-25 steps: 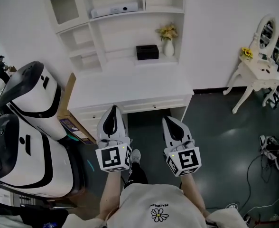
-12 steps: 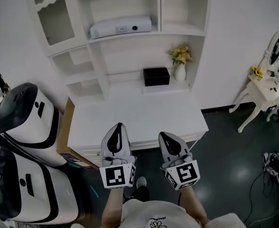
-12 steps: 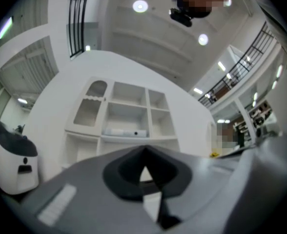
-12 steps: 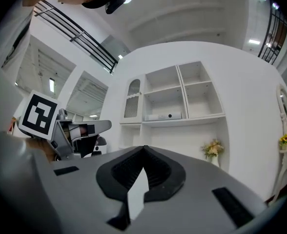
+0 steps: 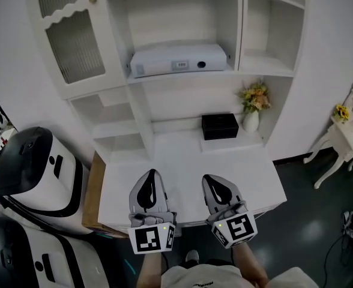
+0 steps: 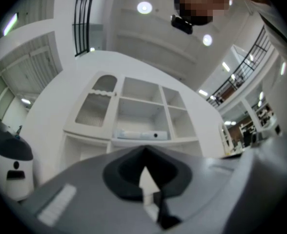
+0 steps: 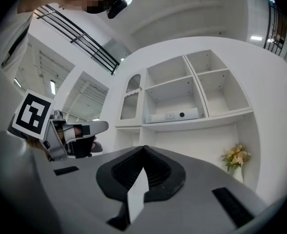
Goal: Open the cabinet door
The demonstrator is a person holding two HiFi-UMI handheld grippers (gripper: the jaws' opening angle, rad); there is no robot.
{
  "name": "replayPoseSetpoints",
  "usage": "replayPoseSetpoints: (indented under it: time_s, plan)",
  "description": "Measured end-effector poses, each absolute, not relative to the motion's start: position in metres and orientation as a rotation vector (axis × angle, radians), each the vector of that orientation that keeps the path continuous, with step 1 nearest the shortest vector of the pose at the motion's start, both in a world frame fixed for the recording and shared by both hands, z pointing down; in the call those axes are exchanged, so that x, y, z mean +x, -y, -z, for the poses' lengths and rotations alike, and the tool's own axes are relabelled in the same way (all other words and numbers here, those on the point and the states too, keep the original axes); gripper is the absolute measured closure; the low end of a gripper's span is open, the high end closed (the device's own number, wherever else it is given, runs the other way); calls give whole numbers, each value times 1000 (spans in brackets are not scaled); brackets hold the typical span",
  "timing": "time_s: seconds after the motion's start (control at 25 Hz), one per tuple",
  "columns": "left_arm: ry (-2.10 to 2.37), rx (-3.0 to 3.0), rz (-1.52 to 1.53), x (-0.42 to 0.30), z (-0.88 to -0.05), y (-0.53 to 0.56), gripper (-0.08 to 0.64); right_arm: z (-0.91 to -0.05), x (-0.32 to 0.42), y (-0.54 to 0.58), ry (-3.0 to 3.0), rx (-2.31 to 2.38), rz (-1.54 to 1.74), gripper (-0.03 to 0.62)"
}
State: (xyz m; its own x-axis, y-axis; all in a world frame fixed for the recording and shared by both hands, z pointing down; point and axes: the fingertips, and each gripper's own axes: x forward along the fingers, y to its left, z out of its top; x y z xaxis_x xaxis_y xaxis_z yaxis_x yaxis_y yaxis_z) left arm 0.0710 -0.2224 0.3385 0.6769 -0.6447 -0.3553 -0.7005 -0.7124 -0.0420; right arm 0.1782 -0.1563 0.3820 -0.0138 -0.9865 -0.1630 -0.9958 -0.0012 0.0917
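Note:
The cabinet door (image 5: 68, 38) is white with ribbed glass and a small round knob (image 5: 93, 0); it stands shut at the shelf unit's upper left. It also shows in the left gripper view as the door (image 6: 95, 106) and in the right gripper view as the door (image 7: 130, 104). My left gripper (image 5: 150, 182) and right gripper (image 5: 215, 185) hover side by side over the white desk top (image 5: 182, 158), well below and to the right of the door. Both are shut with nothing between them: the left gripper (image 6: 144, 152) and right gripper (image 7: 144, 150) point at the shelves.
A white flat device (image 5: 178, 59) lies on the middle shelf. A black box (image 5: 219, 126) and a vase of flowers (image 5: 252, 111) stand at the desk's back. Two white-and-black machines (image 5: 35, 173) crowd the left side. A small white dressing table (image 5: 344, 131) stands at the right.
Both grippers have moved forward from in front of the desk drawers to over the desk top, and the shelf unit has come much closer. Both stay shut.

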Motion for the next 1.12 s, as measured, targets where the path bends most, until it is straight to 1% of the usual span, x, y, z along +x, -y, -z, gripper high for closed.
replayPoseSetpoints:
  time_s: [0.36,0.8,1.0,1.12]
  plan:
    - [-1186,-2716,-473,64,-339,255,554,-374,174,194,-2239,-2093,-306,592]
    - [-1388,-2612,-410,51,-319,280,554,-351,173,227,-2323,-1965,-377,592]
    - [-1424,-2572,-389,54,-312,285,554,-350,176,236,-2358,-1903,-393,592]
    - [-1418,-2573,-382,53,-304,289,554,-336,168,247,-2382,-1812,-415,592]
